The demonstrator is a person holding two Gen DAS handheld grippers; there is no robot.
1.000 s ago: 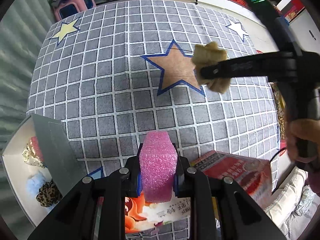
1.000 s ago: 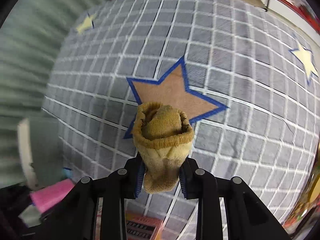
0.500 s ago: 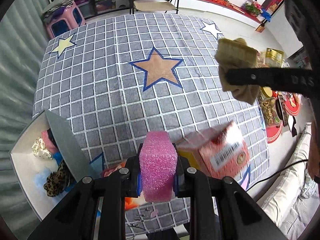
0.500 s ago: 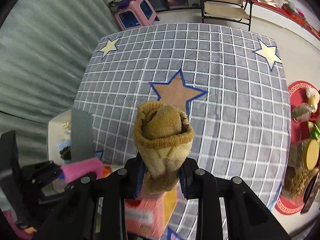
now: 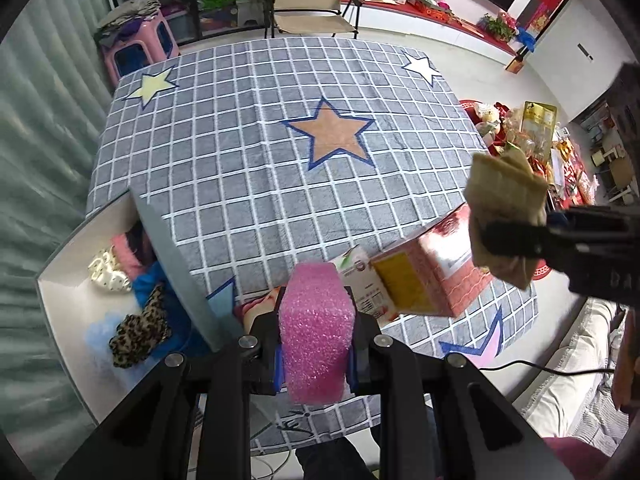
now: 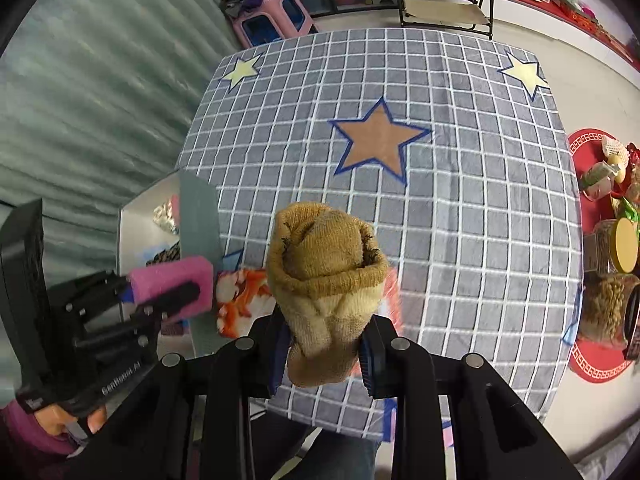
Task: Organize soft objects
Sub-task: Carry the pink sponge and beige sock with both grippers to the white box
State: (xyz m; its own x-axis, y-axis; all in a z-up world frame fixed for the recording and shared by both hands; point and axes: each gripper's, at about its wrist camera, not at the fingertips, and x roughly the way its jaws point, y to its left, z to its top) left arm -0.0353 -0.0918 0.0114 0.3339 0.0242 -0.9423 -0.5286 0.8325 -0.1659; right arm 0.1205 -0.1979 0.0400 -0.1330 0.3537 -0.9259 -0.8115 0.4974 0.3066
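My left gripper (image 5: 316, 354) is shut on a pink foam sponge (image 5: 316, 332) and holds it high above the table's near edge; the sponge also shows in the right wrist view (image 6: 172, 286). My right gripper (image 6: 324, 346) is shut on a rolled tan sock (image 6: 324, 276), also high above the near edge; the sock shows at the right of the left wrist view (image 5: 504, 216). An open white box (image 5: 64, 292) at the table's near left corner holds several soft items, among them a leopard-print scrunchie (image 5: 140, 332) and a blue cloth (image 5: 148, 286).
A red and yellow carton (image 5: 424, 276) lies on the grey checked tablecloth (image 5: 256, 152) near the front edge, on a printed package (image 6: 240, 296). A folding chair (image 5: 308, 0) and a pink stool (image 5: 136, 40) stand beyond the table. Clutter covers the floor at right.
Both grippers have risen and pulled back from the table with their objects held, so the whole table now shows. The red carton now appears tipped on its side.
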